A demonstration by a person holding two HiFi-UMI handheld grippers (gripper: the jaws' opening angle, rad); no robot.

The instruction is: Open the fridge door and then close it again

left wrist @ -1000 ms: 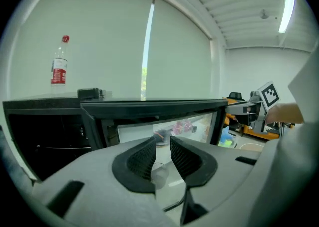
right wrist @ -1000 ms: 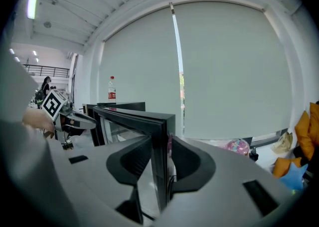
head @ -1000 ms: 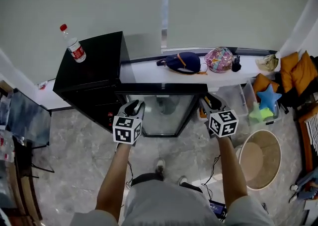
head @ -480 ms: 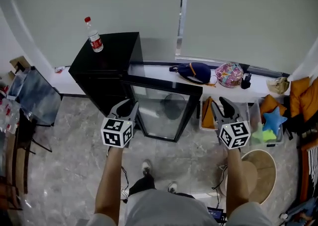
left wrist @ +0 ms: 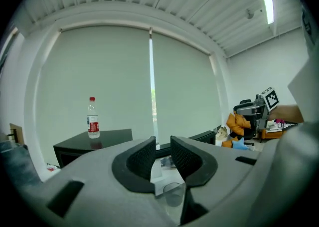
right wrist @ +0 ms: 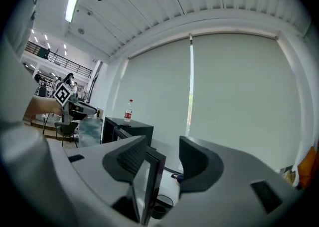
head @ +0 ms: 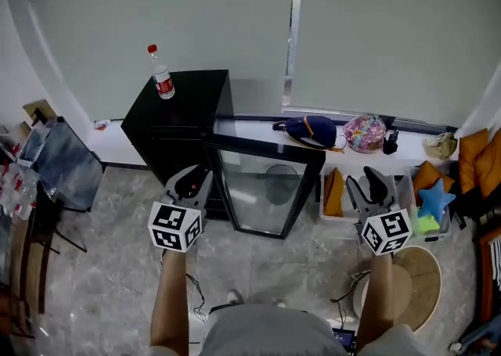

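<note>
A small black fridge stands against the wall with its glass door swung open toward me. A water bottle stands on top of it. My left gripper hangs in front of the fridge body, left of the door, with its jaws a narrow gap apart and nothing between them. My right gripper is to the right of the door and clear of it. Its jaws are opening and hold nothing; the door's edge only shows beyond them.
A windowsill behind the door carries a navy bag and a patterned pouch. To the right are a clear box with a blue star cushion, orange cushions and a round basket. A dark chair stands at the left.
Both grippers have come away from the door's top edge and risen; the view has backed off with them. The right jaws have spread wider. The door stays open.
</note>
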